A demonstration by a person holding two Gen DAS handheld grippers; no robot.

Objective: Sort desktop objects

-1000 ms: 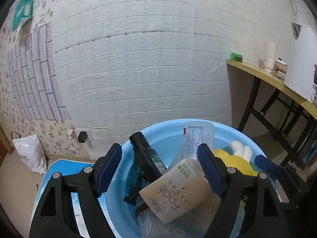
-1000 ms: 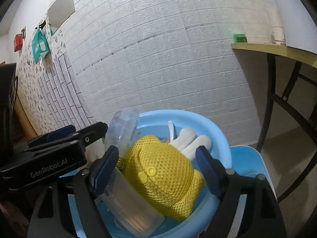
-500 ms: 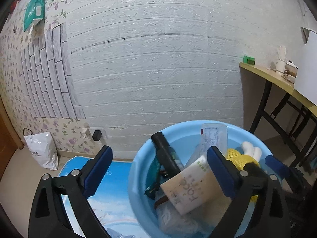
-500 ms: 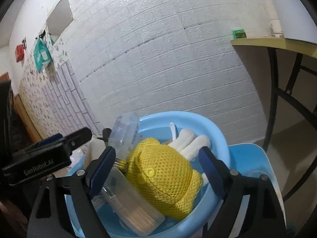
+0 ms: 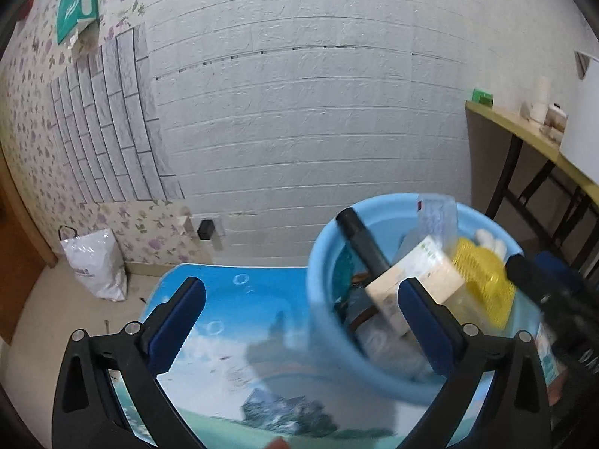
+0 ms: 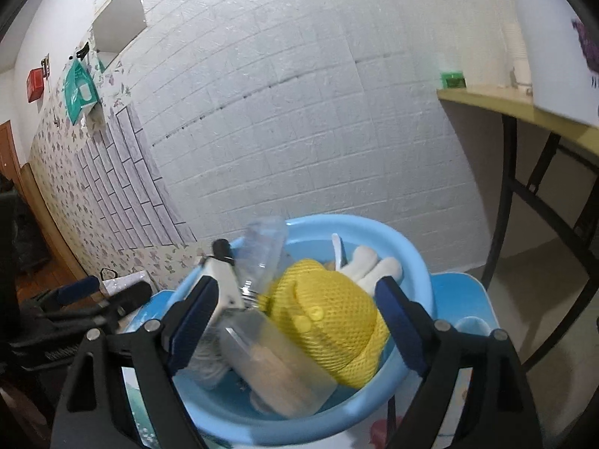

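Table [image 5: 239, 321] now beneath widened left claw [image 5: 299, 318]; basin [image 5: 322, 299] aside.

We see the basin [image 6: 411, 262] on the table [image 5: 232, 321], holding a bottle [image 5: 361, 243], box [image 5: 423, 280] and toy [image 6: 329, 314].

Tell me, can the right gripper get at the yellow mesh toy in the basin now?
Probably yes: the right gripper is open, and the yellow mesh toy lies on top in the basin, uncovered.
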